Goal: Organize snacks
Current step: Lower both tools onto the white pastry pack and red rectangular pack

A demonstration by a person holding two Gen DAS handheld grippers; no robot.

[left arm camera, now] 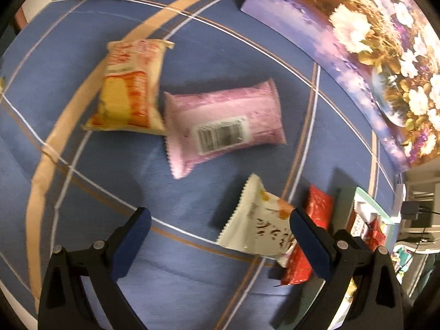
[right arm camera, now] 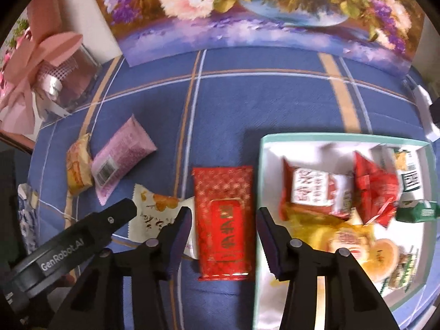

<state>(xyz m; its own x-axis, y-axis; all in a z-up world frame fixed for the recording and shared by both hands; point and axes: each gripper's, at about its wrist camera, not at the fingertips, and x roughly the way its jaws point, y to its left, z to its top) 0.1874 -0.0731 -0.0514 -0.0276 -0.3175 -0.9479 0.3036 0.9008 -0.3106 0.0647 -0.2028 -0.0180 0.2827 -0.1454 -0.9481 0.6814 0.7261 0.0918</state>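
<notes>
On a blue checked cloth lie loose snack packets. A red packet lies between the open fingers of my right gripper, just left of a white box with a mint rim holding several snacks. A white packet with orange print lies by my open left gripper, against its right finger, over the red packet. A pink packet and a yellow-orange packet lie farther out. The white packet, pink packet and yellow packet also show in the right wrist view.
A flower painting leans at the back of the cloth. A pink gift box with a bow stands at the back left. The left gripper's body sits left of my right gripper. Shelving and cables are beyond the box.
</notes>
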